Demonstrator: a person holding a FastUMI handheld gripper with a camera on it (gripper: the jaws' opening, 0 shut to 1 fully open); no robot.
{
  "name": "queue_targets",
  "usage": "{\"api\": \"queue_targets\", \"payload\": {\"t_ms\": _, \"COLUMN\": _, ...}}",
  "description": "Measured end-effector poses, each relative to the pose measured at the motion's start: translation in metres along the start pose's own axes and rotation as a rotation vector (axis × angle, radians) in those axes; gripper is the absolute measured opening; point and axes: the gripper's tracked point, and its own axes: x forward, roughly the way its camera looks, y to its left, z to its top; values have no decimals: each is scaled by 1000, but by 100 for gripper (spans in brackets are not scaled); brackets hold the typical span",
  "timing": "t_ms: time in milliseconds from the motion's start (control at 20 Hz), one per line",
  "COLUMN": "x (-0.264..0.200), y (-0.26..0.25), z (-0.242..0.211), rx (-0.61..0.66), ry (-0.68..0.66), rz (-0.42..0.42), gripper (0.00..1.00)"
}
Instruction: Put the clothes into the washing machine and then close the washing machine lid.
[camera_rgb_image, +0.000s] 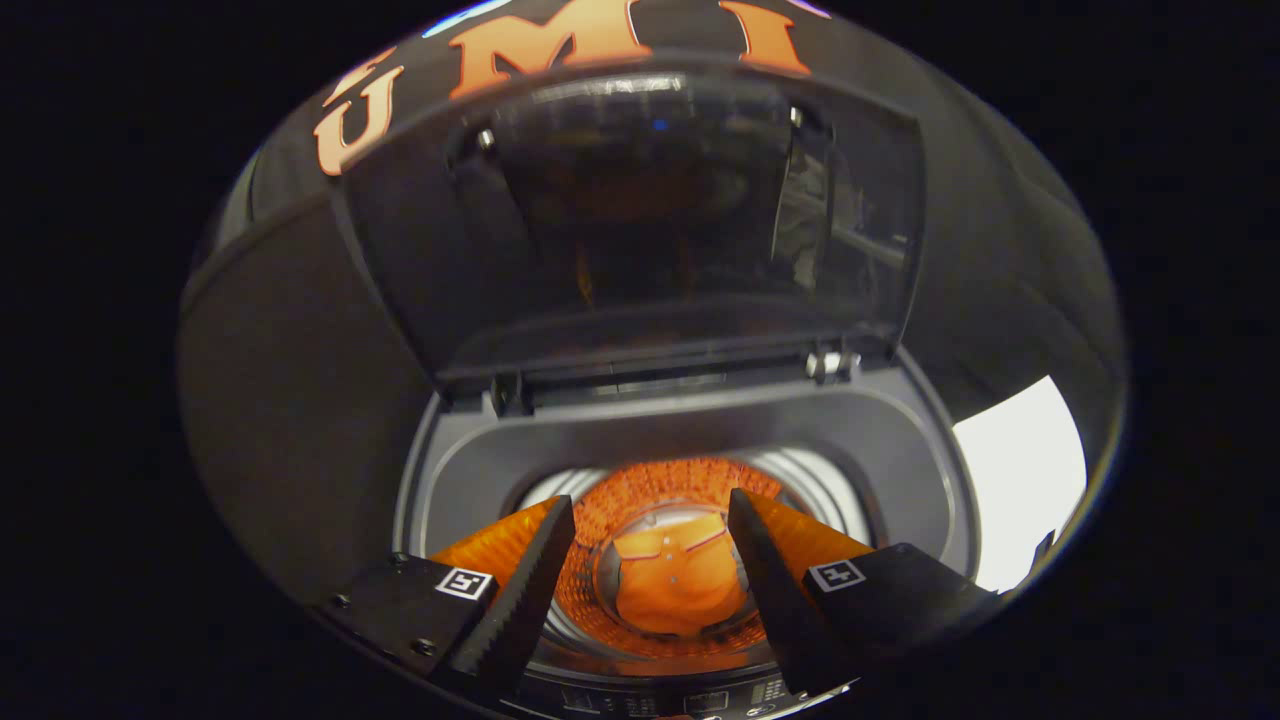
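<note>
The top-loading washing machine stands with its dark see-through lid raised upright behind the drum opening. An orange garment lies at the bottom of the drum, seen between my fingers and well below them. My gripper hovers above the drum opening, open, with nothing between its fingers. The lid's hinges sit at the back rim of the opening.
The machine's control panel runs along the near edge just under my fingers. The booth's dark cloth wall surrounds the machine, and a bright white patch shows to the right of it.
</note>
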Motion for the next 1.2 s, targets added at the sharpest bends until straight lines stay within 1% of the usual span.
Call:
{"api": "queue_targets", "payload": {"t_ms": 100, "x": -23, "y": 7, "z": 39, "rx": 0, "ry": -100, "rz": 10, "gripper": 99}}
{"api": "queue_targets", "payload": {"t_ms": 350, "x": -87, "y": 24, "z": 153, "rx": -10, "ry": -365, "rz": 43, "gripper": 98}}
{"api": "queue_targets", "payload": {"t_ms": 500, "x": -107, "y": 36, "z": 206, "rx": -10, "ry": -445, "rz": 78, "gripper": 98}}
{"api": "queue_targets", "payload": {"t_ms": 550, "x": -106, "y": 38, "z": 223, "rx": 2, "ry": -466, "rz": 90, "gripper": 98}}
{"api": "queue_targets", "payload": {"t_ms": 650, "x": -97, "y": 34, "z": 252, "rx": 12, "ry": -507, "rz": 84, "gripper": 98}}
{"api": "queue_targets", "payload": {"t_ms": 750, "x": -89, "y": 30, "z": 278, "rx": -13, "ry": -528, "rz": 65, "gripper": 98}}
{"api": "queue_targets", "payload": {"t_ms": 850, "x": -71, "y": 27, "z": 294, "rx": -51, "ry": -523, "rz": 50, "gripper": 98}}
{"api": "queue_targets", "payload": {"t_ms": 1000, "x": -40, "y": 20, "z": 306, "rx": -113, "ry": -483, "rz": 20, "gripper": 98}}
{"api": "queue_targets", "payload": {"t_ms": 1200, "x": 3, "y": 15, "z": 298, "rx": -113, "ry": -394, "rz": 10, "gripper": 98}}
